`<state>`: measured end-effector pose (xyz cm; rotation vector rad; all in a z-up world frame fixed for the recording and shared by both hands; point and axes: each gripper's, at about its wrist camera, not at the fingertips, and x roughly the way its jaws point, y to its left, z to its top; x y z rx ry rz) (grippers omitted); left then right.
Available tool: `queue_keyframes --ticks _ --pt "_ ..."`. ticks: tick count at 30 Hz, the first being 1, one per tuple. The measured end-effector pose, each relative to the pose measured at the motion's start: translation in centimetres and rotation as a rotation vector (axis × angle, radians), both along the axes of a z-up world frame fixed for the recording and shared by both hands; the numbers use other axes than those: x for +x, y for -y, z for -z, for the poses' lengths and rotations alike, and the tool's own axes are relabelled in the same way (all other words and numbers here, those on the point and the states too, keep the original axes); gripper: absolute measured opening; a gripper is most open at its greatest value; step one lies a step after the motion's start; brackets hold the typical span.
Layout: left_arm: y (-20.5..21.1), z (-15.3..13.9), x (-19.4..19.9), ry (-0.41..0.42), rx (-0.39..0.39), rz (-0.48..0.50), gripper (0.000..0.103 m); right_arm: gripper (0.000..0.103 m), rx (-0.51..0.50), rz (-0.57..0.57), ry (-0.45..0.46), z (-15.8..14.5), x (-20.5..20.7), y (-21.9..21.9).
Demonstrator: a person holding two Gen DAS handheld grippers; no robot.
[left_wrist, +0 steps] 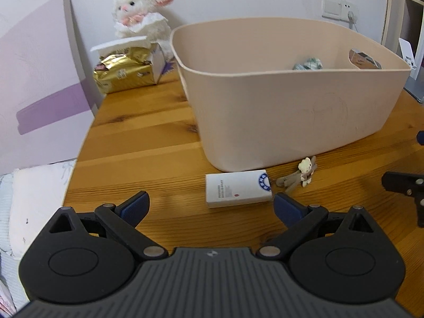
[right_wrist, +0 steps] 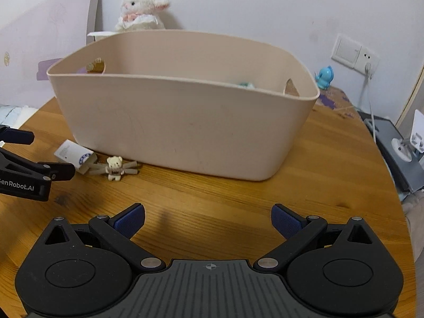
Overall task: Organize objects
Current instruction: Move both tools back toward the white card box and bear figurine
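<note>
Both grippers hang spread wide and empty over the round wooden table (left_wrist: 148,137): the left gripper (left_wrist: 210,206) sits just short of a small white rectangular box with a blue round emblem (left_wrist: 238,189), while the right gripper (right_wrist: 208,220) hovers over bare wood in front of the big beige plastic tub (right_wrist: 185,127). That white box lies flat at the near foot of the tub, and a tiny cream teddy-bear charm with tan straps (left_wrist: 306,172) lies touching its right end. My guess is the box goes into the tub next. The trouble I can see is that the box sits nearer the left gripper's right finger than its left, so a close from here could shove it sideways, or catch the charm's straps and drag that along. The tub wall is also tall, so a low carry could knock the rim. From the left camera you can make out a gold foil tissue pack (left_wrist: 124,73) and a white plush bunny (left_wrist: 140,10) at the far left, plus something green-checked inside the tub. Only the right camera shows the blue toy figure (right_wrist: 324,76) far right by the wall socket.
</note>
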<state>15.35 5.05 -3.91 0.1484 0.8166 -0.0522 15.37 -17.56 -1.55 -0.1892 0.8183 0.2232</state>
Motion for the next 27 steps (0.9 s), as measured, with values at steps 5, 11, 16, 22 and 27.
queue_keyframes --ticks 5,11,16,22,27 --pt "0.5 0.7 1.0 -0.020 -0.018 0.015 0.100 0.103 0.000 -0.004 -0.021 0.9 0.5 0.0" --pt "0.5 1.9 2.3 -0.050 -0.032 0.006 0.100 0.103 0.016 -0.024 -0.047 1.7 1.2 -0.9" --pt "-0.8 2.3 2.7 -0.050 -0.067 -0.017 0.100 0.103 0.021 -0.056 -0.059 2.2 1.6 -2.9" --pt "-2.6 2.4 3.2 -0.054 -0.095 -0.016 0.100 0.103 0.047 -0.077 -0.067 2.6 2.6 -5.1" --pt "-3.2 2.4 3.2 -0.045 -0.095 0.021 0.100 0.103 0.065 -0.078 -0.054 2.6 3.1 -6.7"
